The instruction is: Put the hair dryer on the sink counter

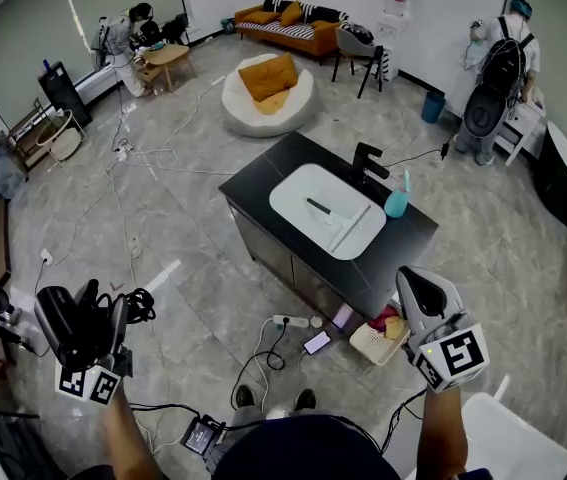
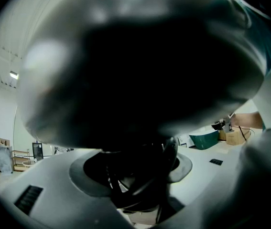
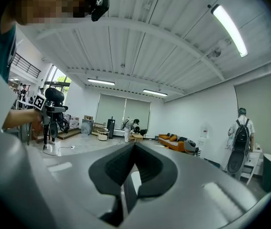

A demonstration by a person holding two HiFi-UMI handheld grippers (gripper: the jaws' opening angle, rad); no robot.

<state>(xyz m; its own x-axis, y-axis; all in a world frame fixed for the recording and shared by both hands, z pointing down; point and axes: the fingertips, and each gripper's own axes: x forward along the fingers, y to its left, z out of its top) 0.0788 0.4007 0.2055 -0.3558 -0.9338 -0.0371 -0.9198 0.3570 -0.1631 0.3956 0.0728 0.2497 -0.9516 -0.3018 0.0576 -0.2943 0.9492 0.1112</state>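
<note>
A black hair dryer (image 1: 58,323) with its coiled cord (image 1: 139,304) is gripped in my left gripper (image 1: 88,316) at the lower left, above the floor. In the left gripper view the hair dryer (image 2: 140,70) is a dark blur that fills most of the picture and hides the fingertips. The sink counter (image 1: 263,173), black with a white basin, stands in the middle of the room, well ahead and to the right of the dryer. My right gripper (image 1: 421,288) is raised at the lower right, shut and empty (image 3: 134,147).
A black faucet (image 1: 368,158) and a teal bottle (image 1: 396,203) stand on the counter. A power strip (image 1: 293,320), a phone (image 1: 316,343) and a small basket (image 1: 378,340) lie on the floor by its front. Cables cross the floor. A beanbag (image 1: 268,93) sits beyond.
</note>
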